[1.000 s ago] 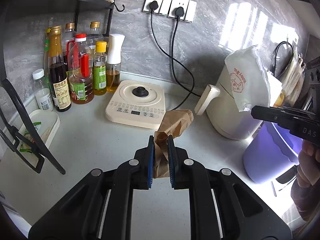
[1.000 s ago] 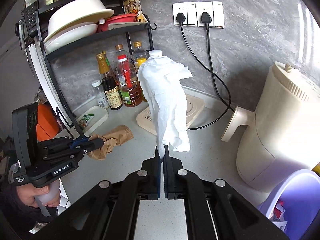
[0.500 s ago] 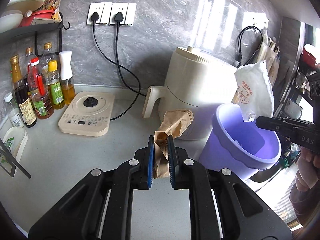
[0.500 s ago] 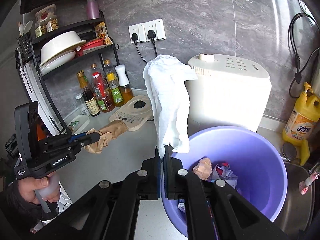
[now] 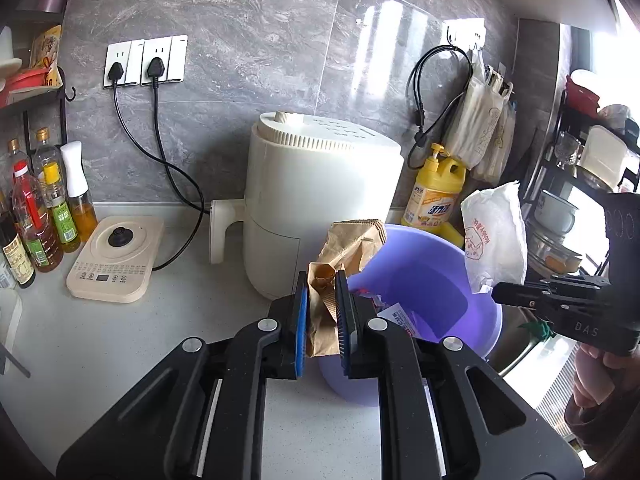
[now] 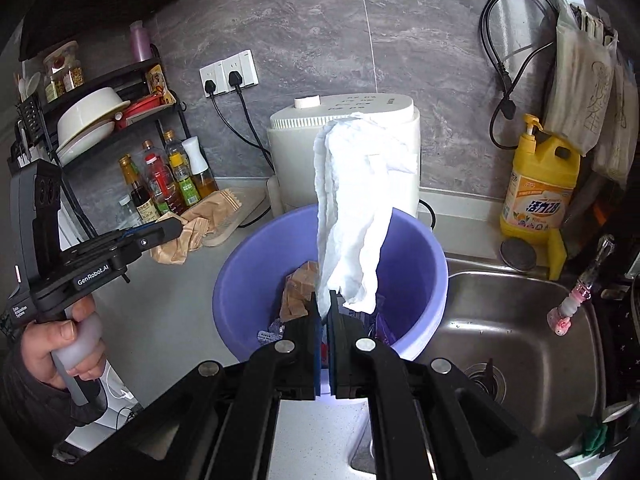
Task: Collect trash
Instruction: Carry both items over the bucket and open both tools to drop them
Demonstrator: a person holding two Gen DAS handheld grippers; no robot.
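Gripping a crumpled brown paper bag [image 5: 344, 256], the left hand-held gripper [image 5: 322, 300] has its blue pads pressed against the bag's lower end, and the rest of the bag sticks up over the near rim of the purple bucket [image 5: 476, 292]. The right hand-held gripper [image 6: 325, 312] is clamped tight on the bottom corner of a white paper wrapper [image 6: 356, 208], which stands up limp right above the bucket's open mouth. Inside the bucket I can see some scraps lying at the bottom, among them a brown crumpled piece [image 6: 298, 292]. The bucket stands on the bench [image 5: 120, 340] near its right end, just beside the steel sink [image 6: 520, 344] and just in front of the white air fryer [image 5: 320, 200]. A yellow detergent bottle [image 6: 540, 188] stands at the back edge of the bench behind the sink. At the left back corner are oil bottles [image 5: 36, 216] and a cream induction cooker [image 5: 116, 260].
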